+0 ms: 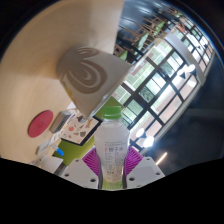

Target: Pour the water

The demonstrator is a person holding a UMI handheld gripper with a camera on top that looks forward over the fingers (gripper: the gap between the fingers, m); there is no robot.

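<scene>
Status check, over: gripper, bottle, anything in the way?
Gripper shut on bottle, bottle raised. Green cap on. Nothing blocking ahead.

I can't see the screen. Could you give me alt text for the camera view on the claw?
The claw grips a clear plastic bottle with a pale cap between its two pink pads, and the whole view is steeply tilted. Beyond the bottle are a grey cup, a round pink thing on a light table, and large dark-framed windows.

Big grid of dark-framed windows (165, 85) fills the right, bright daylight pouring through. Far left, a round pink disc (40, 123). Grey swirled shape (88, 75) hangs against the pale ceiling.
</scene>
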